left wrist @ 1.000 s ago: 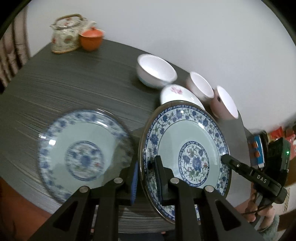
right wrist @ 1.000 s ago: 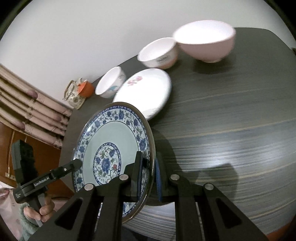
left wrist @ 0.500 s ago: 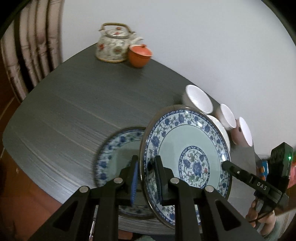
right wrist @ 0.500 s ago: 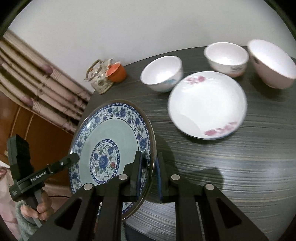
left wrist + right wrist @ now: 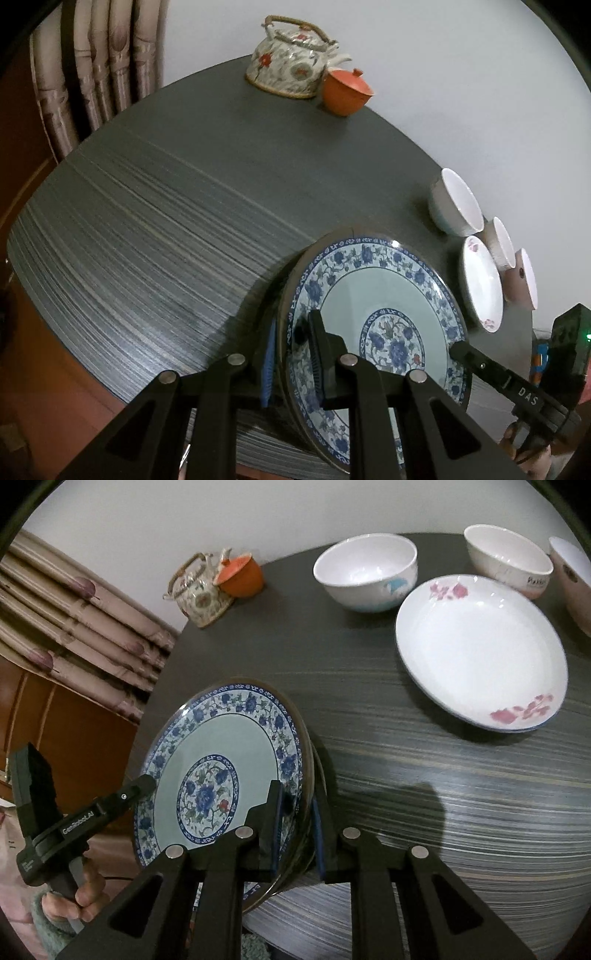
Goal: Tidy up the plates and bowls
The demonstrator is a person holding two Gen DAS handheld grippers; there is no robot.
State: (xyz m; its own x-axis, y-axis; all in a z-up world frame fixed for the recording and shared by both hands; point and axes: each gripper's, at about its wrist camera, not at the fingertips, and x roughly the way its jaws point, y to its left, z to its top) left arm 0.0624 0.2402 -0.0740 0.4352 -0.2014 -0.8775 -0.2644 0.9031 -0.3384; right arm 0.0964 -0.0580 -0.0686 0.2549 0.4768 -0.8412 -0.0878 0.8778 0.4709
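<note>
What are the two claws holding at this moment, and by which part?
Both hold one round blue-and-white floral plate. The left claw and the right claw each pinch its rim between their fingers, on opposite edges.

The left hand-held gripper [image 5: 295, 350] clamps the rim of a blue-and-white floral plate [image 5: 373, 332] above a dark striped bench [image 5: 166, 221]. The right hand-held gripper [image 5: 458, 349] touches the plate's opposite rim. Beyond lie a white plate with pink flowers [image 5: 480, 284], three bowls [image 5: 458, 201], a floral teapot [image 5: 291, 70] and an orange lidded cup [image 5: 345, 92].
</note>
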